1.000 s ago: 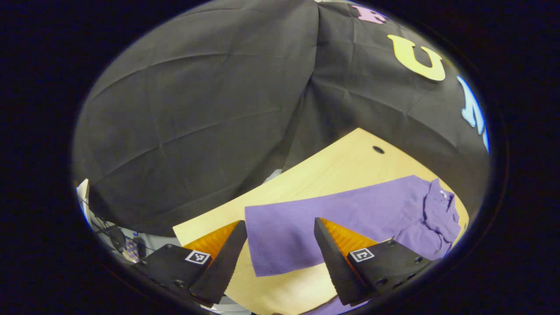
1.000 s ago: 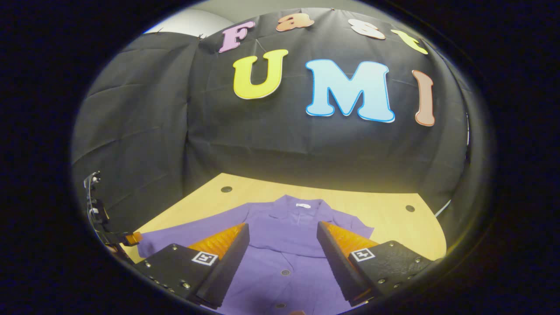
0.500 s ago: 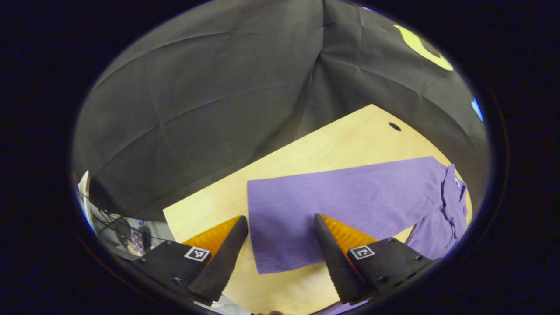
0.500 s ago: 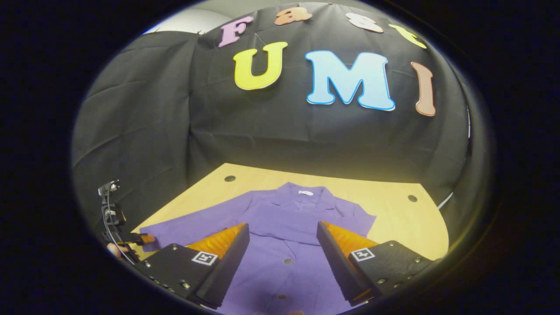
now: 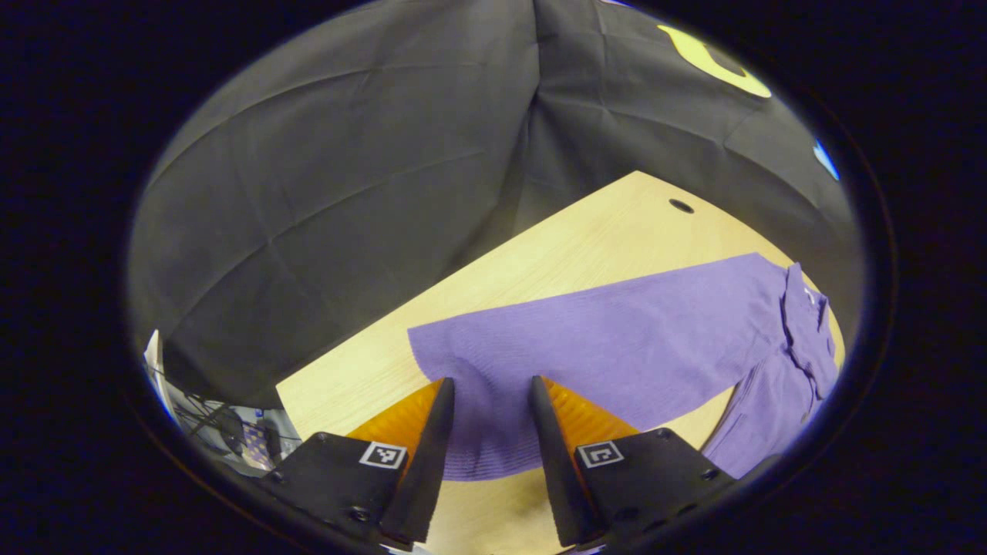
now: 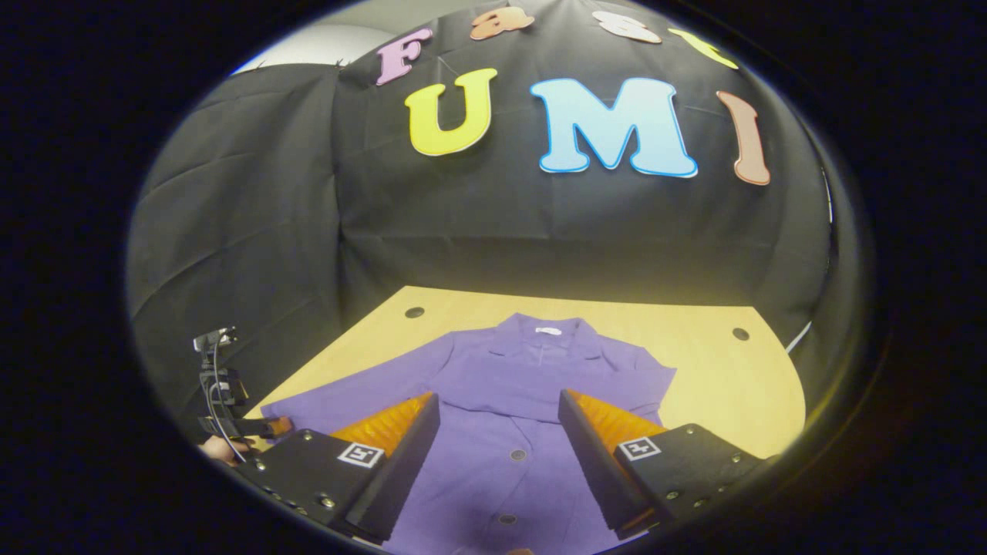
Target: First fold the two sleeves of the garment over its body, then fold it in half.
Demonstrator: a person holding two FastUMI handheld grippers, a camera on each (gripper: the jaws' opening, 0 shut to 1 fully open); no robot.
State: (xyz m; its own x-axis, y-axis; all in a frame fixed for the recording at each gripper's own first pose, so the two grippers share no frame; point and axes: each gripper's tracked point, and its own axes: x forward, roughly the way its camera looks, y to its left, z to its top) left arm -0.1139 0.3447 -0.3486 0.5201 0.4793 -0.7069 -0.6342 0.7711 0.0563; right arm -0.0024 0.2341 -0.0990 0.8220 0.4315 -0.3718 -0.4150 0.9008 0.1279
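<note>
Wooden table covered by purple garment; sleeve cuff straddled by half-closed left gripper, contact unclear; right gripper held spread above body.

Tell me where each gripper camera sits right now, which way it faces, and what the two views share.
Left gripper view: rides the left gripper, low at the sleeve cuff, looking along the sleeve toward the collar; its fingers straddle the cuff.
Right gripper view: rides the right gripper, above the garment's buttoned front, facing the booth wall; fingers wide apart.
Shared: the purple garment, wooden table.
</note>
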